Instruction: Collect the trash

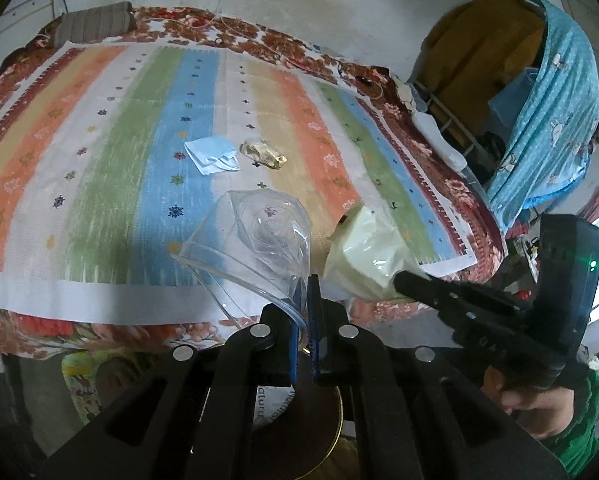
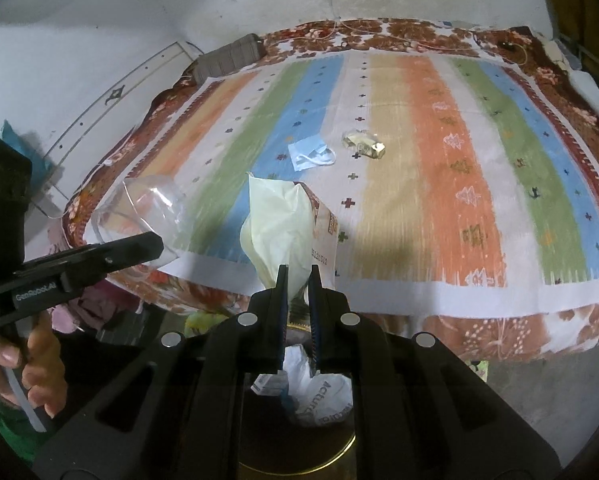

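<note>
My left gripper (image 1: 304, 280) is shut on a crushed clear plastic cup (image 1: 255, 240), held over the bed's near edge; the cup also shows in the right wrist view (image 2: 147, 208). My right gripper (image 2: 298, 270) is shut on a cream plastic wrapper (image 2: 279, 224), seen from the left wrist view as a pale bag (image 1: 365, 256). A blue face mask (image 1: 211, 154) (image 2: 309, 156) and a crumpled yellowish wrapper (image 1: 263, 152) (image 2: 363, 144) lie on the striped sheet (image 1: 99, 160). A round bin (image 2: 299, 452) with trash in it stands below both grippers.
A brown pillow (image 1: 93, 26) lies at the bed's far left corner. A rack draped in blue cloth (image 1: 551, 120) stands right of the bed. A white wall runs behind the bed.
</note>
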